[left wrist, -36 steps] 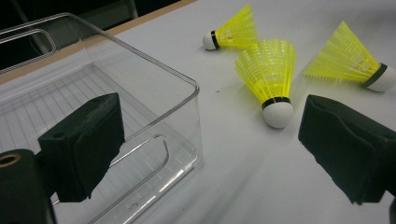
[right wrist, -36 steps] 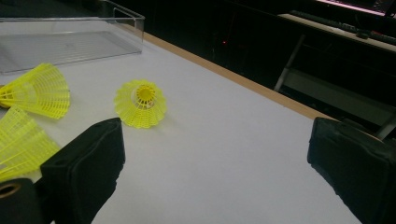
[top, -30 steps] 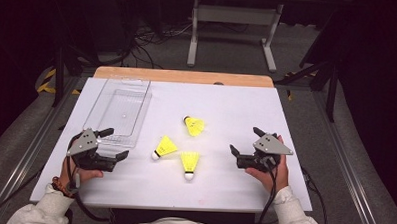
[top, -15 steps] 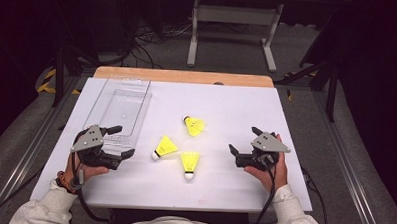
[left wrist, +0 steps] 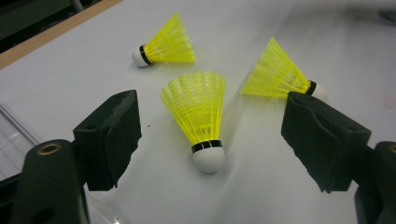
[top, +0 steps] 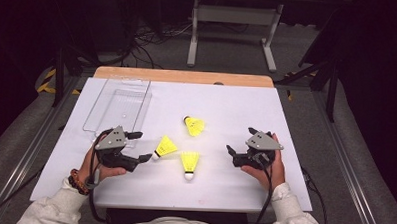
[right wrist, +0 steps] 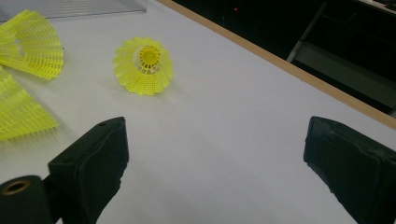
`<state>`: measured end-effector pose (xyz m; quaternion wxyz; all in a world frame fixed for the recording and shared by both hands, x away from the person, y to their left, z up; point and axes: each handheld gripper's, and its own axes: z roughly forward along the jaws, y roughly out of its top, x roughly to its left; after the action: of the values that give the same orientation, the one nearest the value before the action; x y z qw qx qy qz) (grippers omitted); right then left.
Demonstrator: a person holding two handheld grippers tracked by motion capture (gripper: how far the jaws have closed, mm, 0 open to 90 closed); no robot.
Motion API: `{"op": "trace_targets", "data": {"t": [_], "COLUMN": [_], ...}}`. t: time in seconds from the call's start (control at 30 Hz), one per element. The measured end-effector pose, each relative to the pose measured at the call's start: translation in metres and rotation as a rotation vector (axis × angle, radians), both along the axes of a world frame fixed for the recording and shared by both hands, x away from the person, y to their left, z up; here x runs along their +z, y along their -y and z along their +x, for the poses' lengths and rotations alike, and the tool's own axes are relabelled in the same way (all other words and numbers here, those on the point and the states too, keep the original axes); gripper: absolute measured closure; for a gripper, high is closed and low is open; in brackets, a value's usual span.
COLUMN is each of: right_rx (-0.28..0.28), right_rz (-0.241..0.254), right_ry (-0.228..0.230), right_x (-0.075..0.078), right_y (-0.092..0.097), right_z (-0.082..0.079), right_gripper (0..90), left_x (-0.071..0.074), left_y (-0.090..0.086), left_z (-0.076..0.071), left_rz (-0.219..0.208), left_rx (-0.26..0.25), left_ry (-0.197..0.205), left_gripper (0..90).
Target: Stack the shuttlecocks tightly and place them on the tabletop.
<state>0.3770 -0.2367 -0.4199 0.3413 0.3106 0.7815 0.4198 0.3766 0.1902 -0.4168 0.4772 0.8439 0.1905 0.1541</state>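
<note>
Three yellow shuttlecocks with white corks lie mid-table: a far one point(top: 193, 126), a left one point(top: 165, 147) and a near one point(top: 189, 161). My left gripper point(top: 140, 146) lies level, pointing right at the left shuttlecock point(left wrist: 201, 116), whose cork faces me between the jaws. The jaws have just been closing, but the pads point(left wrist: 116, 135) stand apart from it, so the gripper point(left wrist: 212, 126) is open. The other two shuttlecocks point(left wrist: 163, 44) point(left wrist: 280, 74) lie beyond. My right gripper point(top: 240, 140) point(right wrist: 217, 140) rests open with nothing in it, facing the far shuttlecock's skirt point(right wrist: 144, 65).
A clear plastic tray point(top: 101, 99) sits at the back left of the white table, just behind my left gripper. The table's wooden far edge point(top: 187, 76) runs along the back. Bare white surface lies between the shuttlecocks and my right gripper.
My left gripper has moved right, toward the shuttlecocks, and its jaws now flank the left one and stand narrower. The right gripper has stayed put.
</note>
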Motion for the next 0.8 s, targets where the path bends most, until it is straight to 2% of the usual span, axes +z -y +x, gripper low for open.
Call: {"op": "trace_targets", "data": {"t": [0.03,0.13,0.33,0.37,0.5,0.53,0.57,0.6,0.7,0.8], "right_rx": [-0.001,0.002,0.004,0.004,0.003,0.001,0.001,-0.001,-0.005,-0.013], "right_rz": [-0.002,-0.007,-0.010,-0.008,-0.017,-0.019,-0.019,-0.021,-0.036,-0.037], "right_ry": [0.001,-0.003,-0.001,-0.002,-0.004,-0.004,-0.004,-0.006,-0.005,-0.006], "right_x": [0.000,-0.001,0.000,0.000,0.000,-0.001,-0.001,-0.001,-0.001,-0.001], "right_y": [0.000,-0.001,-0.001,-0.001,0.000,0.001,0.001,0.001,0.003,0.004], "right_z": [0.001,0.001,0.001,0.001,0.000,-0.001,-0.001,-0.002,-0.004,-0.006], "right_gripper": [7.3,7.3,7.3,7.3,7.3,7.3,7.3,7.3,7.3,7.3], "left_x": [-0.001,-0.004,-0.005,-0.005,-0.005,-0.007,-0.007,-0.009,-0.013,-0.014], "left_y": [0.003,0.012,0.030,0.030,0.043,0.047,0.047,0.050,0.055,0.062], "left_z": [0.001,0.003,0.017,0.017,0.026,0.028,0.028,0.030,0.034,0.038], "left_rz": [0.000,0.049,0.106,0.106,0.169,0.199,0.199,0.226,0.268,0.290], "left_rx": [-0.011,-0.032,-0.027,-0.027,-0.016,-0.015,-0.015,-0.014,-0.011,-0.012], "left_ry": [-0.013,-0.034,-0.089,-0.089,-0.095,-0.101,-0.101,-0.103,-0.135,-0.145], "left_gripper": [21.4,23.3,20.0,19.7,19.3,20.1,22.3,22.3,24.0,26.4]}}
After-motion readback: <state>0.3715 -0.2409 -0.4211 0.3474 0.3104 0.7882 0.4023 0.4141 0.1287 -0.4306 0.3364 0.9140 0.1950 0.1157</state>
